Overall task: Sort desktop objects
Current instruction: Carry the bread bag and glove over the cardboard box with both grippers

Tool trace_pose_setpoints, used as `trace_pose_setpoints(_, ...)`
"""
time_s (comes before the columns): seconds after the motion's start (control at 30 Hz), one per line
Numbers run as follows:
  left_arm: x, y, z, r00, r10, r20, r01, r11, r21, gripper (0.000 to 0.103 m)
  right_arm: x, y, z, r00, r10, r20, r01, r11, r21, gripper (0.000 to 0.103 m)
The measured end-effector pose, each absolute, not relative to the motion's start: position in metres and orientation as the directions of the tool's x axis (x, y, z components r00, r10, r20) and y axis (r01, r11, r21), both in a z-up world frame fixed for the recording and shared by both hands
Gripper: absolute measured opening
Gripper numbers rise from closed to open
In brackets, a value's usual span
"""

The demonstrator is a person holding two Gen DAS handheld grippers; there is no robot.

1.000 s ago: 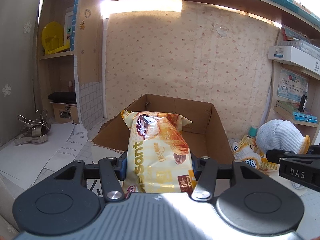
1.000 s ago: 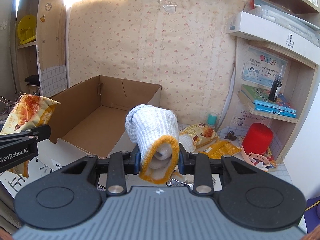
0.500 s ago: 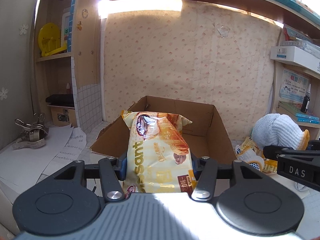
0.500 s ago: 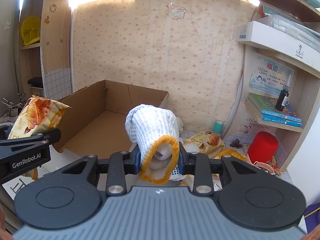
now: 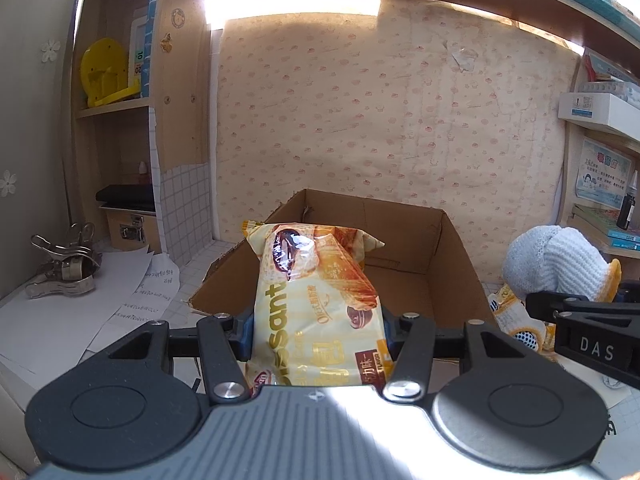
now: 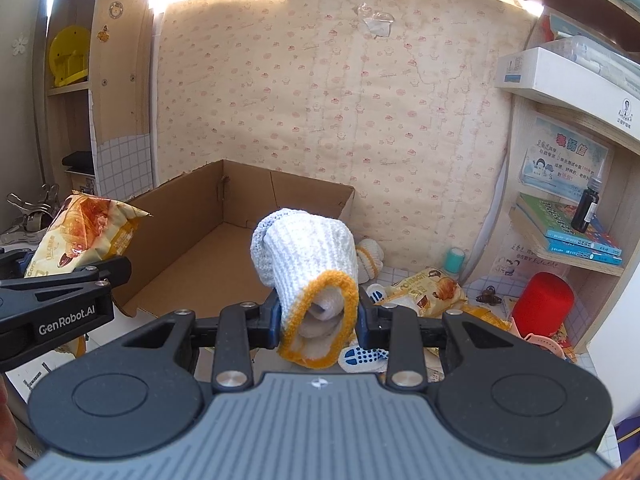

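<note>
Patterned wallpaper (image 5: 384,120) backs my desk nook, with shelves on both sides and an open cardboard box (image 5: 404,248) standing against it. On my left wrist view, the left gripper (image 5: 316,336) is clamped on a yellow croissant packet (image 5: 316,304), held upright in front of the box; the packet hides most of the box floor and its lower end is cut off behind the gripper body. On my right wrist view, the right gripper (image 6: 318,316) pinches a white knitted glove (image 6: 308,256) with an orange cuff, raised beside the box's right wall. Behind the glove I can only partly make out more packets (image 6: 424,288) and a dotted glove (image 6: 360,356); a red cylinder (image 6: 542,300) stands near the right shelf.
</note>
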State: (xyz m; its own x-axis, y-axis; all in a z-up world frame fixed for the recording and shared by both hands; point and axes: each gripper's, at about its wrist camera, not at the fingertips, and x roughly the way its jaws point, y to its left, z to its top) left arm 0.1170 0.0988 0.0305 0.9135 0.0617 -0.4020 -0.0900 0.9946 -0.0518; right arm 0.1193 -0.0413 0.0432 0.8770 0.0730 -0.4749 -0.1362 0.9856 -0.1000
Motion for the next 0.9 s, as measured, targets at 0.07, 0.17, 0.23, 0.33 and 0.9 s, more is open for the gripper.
trace_pose_setpoints(0.07, 0.119, 0.101, 0.03, 0.912, 0.064, -0.404, -0.092, 0.994, -0.05, 0.056, 0.121, -0.038, 0.043, 0.877, 0.077, -0.475, -0.141, 0.985, -0.1, 0.033)
trace_pose_setpoints(0.17, 0.122, 0.105, 0.029, 0.912, 0.07, -0.404, -0.098, 0.994, -0.049, 0.056, 0.124, -0.034, 0.043, 0.876, 0.082, -0.475, -0.148, 0.984, -0.103, 0.033)
trace_pose_setpoints(0.23, 0.125, 0.108, 0.029, 0.911, 0.073, -0.406, -0.101, 0.994, -0.046, 0.056, 0.126, -0.032, 0.043, 0.876, 0.086, -0.474, -0.153, 0.983, -0.104, 0.033)
trace_pose_setpoints(0.33, 0.129, 0.112, 0.028, 0.91, 0.077, -0.408, -0.104, 0.994, -0.044, 0.056, 0.129, -0.029, 0.043, 0.876, 0.095, -0.472, -0.161, 0.982, -0.102, 0.033)
trace_pose_setpoints(0.9, 0.153, 0.117, 0.026, 0.908, 0.065, -0.415, -0.081, 0.996, -0.022, 0.056, 0.149, -0.015, 0.036, 0.867, 0.119, -0.485, -0.188, 0.977, -0.097, 0.033)
